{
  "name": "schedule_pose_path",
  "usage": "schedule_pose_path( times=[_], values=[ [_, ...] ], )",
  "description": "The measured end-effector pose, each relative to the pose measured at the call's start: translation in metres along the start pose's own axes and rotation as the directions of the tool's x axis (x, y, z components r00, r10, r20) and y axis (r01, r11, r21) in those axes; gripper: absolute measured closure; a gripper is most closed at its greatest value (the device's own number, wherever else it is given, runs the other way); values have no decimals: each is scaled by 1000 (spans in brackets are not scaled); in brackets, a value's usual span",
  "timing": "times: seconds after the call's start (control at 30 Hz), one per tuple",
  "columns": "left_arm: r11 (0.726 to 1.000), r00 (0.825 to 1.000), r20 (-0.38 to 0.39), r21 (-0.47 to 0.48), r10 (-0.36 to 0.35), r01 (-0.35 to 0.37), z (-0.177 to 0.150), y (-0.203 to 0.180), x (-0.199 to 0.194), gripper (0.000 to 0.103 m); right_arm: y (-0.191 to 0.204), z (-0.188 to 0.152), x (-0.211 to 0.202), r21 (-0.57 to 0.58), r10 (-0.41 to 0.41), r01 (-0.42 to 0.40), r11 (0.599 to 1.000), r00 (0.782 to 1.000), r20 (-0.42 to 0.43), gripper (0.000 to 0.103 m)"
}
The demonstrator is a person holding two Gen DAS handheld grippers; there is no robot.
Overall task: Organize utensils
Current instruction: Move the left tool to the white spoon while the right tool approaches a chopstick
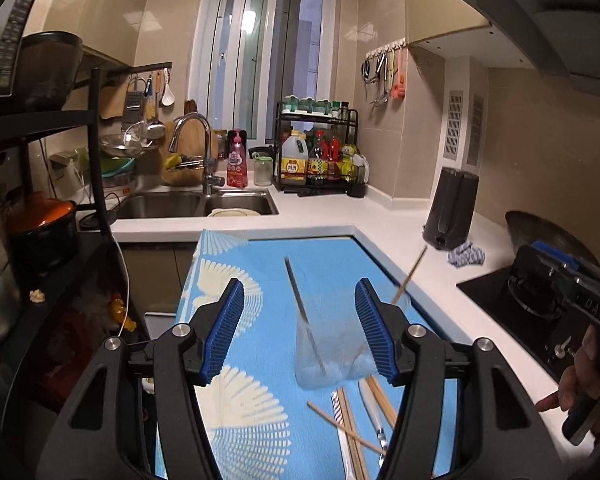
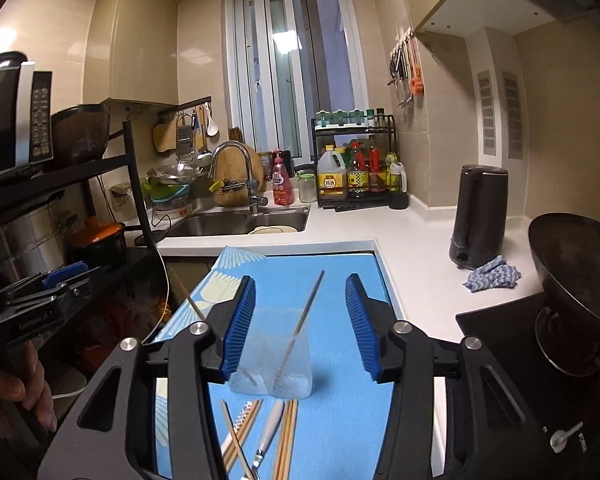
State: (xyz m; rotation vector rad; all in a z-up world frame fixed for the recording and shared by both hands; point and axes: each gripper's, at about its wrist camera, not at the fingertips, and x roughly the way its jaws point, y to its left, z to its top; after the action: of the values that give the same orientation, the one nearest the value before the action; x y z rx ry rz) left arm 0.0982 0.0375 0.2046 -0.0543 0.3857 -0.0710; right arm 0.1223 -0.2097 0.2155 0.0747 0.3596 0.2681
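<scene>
A clear plastic cup [image 1: 332, 354] stands on the blue patterned mat [image 1: 240, 336], with a dark chopstick [image 1: 296, 292] and a wooden chopstick [image 1: 410, 276] leaning in it. My left gripper [image 1: 300, 282] is open; the cup sits low between its fingers, close to the right pad, not pressed. In the right wrist view the cup [image 2: 272, 364] lies between the open fingers of my right gripper [image 2: 300, 278], nearer the left pad. Loose wooden chopsticks [image 2: 286, 436], a white-handled utensil [image 2: 270, 426] and a striped straw [image 2: 244, 412] lie on the mat in front of the cup.
White counter [image 1: 380, 216] wraps the mat. A sink [image 1: 196, 204] with faucet is behind, a black kettle [image 2: 478, 220] and blue cloth [image 2: 494, 274] to the right, a wok [image 2: 576, 264] on the stove, and a black shelf rack [image 2: 100, 216] to the left.
</scene>
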Motion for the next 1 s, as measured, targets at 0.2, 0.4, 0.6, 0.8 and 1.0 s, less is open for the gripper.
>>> schedule_pose_path(
  times=[0.2, 0.4, 0.6, 0.8, 1.0],
  values=[
    [999, 996, -88, -39, -10, 7, -71, -3, -3, 60, 5, -58, -19, 10, 62, -61, 998, 995, -76, 81],
    [995, 979, -203, -99, -20, 0, -152, -7, 8, 79, 12, -143, -10, 74, 99, -85, 994, 972, -212, 93],
    [992, 955, -285, -113, -79, 49, -189, -22, 24, 87, 28, -212, 5, 56, 135, -124, 991, 946, -294, 97],
    [989, 949, -295, -130, -113, 77, -203, -31, 29, 87, 29, -233, 13, 23, 109, -107, 994, 942, -317, 94],
    [982, 937, -328, -179, -120, 63, -213, -26, 41, 87, 30, -238, 20, -9, 105, -115, 993, 934, -341, 93]
  ],
)
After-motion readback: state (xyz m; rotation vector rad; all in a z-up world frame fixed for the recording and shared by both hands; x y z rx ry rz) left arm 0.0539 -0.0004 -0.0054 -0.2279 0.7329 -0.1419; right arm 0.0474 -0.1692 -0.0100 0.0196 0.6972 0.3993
